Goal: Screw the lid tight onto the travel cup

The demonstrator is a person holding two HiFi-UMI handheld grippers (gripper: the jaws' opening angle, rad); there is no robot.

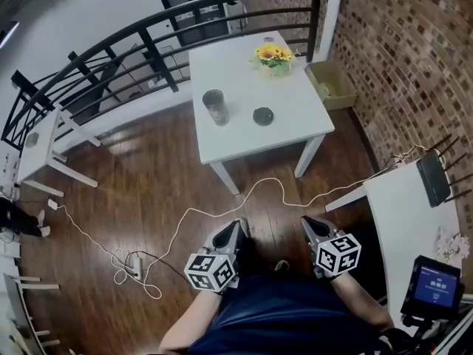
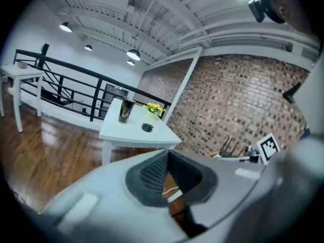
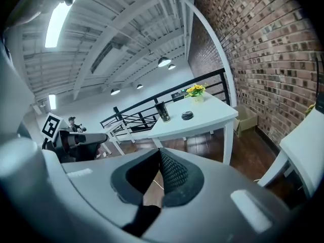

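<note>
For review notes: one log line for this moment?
cup: on table; lid: beside it, off; left tool, right tool: shut, empty

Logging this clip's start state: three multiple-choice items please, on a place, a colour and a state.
1. Where is the lid? A on the white table, beside the travel cup; B on the floor; C screwed onto the travel cup.
2. What colour are the flowers? A red; B white; C yellow.
3. How are the left hand-held gripper and the right hand-held gripper? A open; B shut, empty; C gripping the lid.
A: it lies on the tabletop, apart from the cup. C: yellow petals show. B: both jaw pairs meet with nothing between.
</note>
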